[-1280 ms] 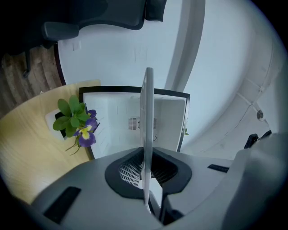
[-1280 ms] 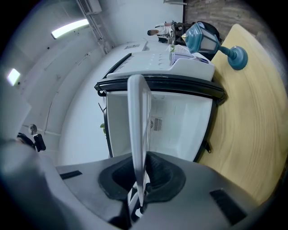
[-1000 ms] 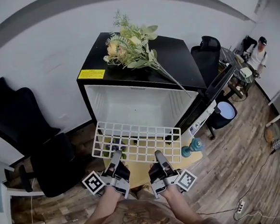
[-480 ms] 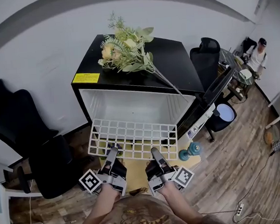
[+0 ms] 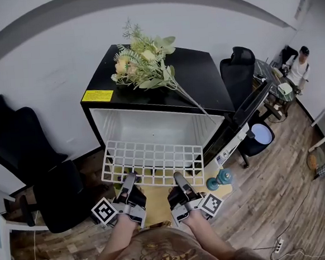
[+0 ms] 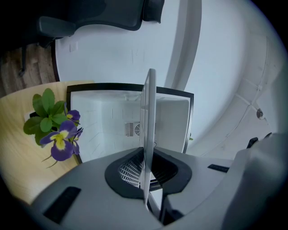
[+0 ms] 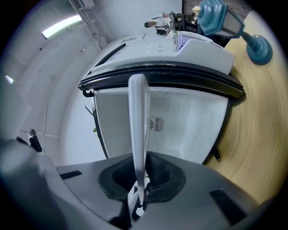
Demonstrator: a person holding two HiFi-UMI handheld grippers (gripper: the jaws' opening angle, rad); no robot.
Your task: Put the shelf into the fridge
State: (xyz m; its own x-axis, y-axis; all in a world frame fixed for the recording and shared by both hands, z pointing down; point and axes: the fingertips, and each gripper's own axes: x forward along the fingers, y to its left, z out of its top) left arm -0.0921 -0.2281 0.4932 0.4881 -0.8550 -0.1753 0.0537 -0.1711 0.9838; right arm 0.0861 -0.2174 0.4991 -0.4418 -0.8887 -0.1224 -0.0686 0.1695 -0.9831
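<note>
Now the left gripper (image 5: 128, 183) and right gripper (image 5: 179, 181) are each pinching the shelf (image 5: 153, 156) by its near edge, holding it at the mouth of the fridge (image 5: 203, 73), where keeping it level and square should ease entry.

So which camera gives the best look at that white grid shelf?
The head view: the whole shelf shows from above, held by the left gripper and right gripper before the open fridge. Each gripper view catches it edge-on, a thin strip clamped in its jaws.
</note>
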